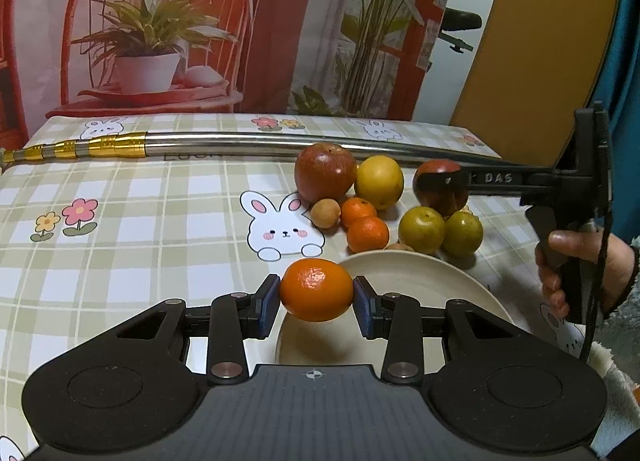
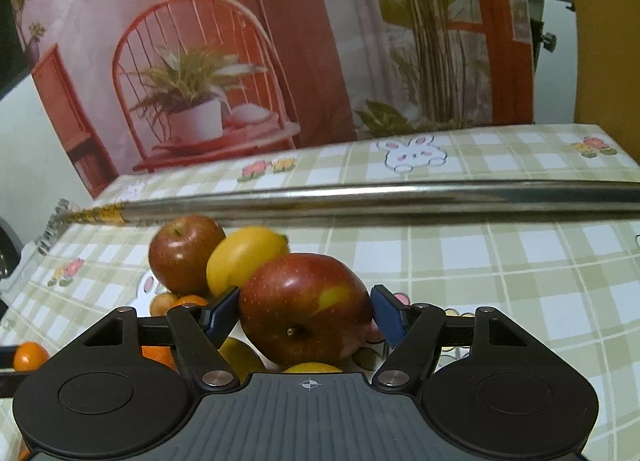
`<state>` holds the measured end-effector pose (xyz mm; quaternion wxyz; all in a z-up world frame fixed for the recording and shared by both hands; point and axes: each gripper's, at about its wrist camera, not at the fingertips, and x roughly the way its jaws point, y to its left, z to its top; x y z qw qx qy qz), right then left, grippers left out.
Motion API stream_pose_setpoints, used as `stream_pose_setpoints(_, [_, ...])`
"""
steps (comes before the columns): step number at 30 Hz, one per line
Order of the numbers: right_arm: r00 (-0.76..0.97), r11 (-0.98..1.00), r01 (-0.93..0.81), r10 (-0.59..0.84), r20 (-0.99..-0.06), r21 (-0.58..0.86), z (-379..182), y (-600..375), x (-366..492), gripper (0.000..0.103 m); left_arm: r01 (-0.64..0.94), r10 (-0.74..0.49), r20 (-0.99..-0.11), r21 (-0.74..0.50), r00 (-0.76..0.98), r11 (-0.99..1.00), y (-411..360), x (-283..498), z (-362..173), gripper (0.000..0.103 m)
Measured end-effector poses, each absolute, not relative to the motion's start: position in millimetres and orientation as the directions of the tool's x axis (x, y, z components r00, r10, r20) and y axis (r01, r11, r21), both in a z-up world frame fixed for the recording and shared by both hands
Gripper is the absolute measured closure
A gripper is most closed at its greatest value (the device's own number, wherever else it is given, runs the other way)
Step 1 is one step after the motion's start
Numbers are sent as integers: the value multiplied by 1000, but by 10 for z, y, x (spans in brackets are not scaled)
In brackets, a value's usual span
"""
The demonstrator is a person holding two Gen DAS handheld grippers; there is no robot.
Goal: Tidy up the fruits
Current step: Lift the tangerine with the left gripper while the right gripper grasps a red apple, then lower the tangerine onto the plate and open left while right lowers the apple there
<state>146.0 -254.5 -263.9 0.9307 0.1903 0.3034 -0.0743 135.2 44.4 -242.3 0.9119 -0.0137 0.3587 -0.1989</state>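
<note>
My left tongs (image 1: 316, 295) are clamped on a mandarin (image 1: 316, 289), one blue pad on each side at its widest girth, holding it in the lower middle of the frame over the near rim of the cream plate (image 1: 440, 273) – not yet set down. I judge it light and a little soft under a loose, glossy peel, so a firm squeeze could bruise it; the middle is the right place to hold. My right tongs (image 2: 306, 311) are closed around a red apple (image 2: 304, 309), pads on its flanks, stem end tipped toward the camera, centre of that frame. The apple should be heavier, hard and waxy – it could twist or slip if held off-centre. The other fruits (image 1: 368, 197) sit clustered on the checked desk (image 1: 140, 221) right of centre in the left view, just beyond the plate, with a metal pole (image 1: 260, 141) lying behind them
</note>
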Motion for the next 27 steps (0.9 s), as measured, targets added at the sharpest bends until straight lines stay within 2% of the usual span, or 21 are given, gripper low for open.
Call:
stream_pose_setpoints(18, [845,927,202,-2,-535,316,-2284,-2295,988,36,354,-370,-673,-169,640,920,372,1190,-2467,62])
stream_pose_setpoints(27, [815,946,114,86,-572,305,-2260,-1897,853,36,356,-364,-684,-161,633,921,364,1077,-2479,62])
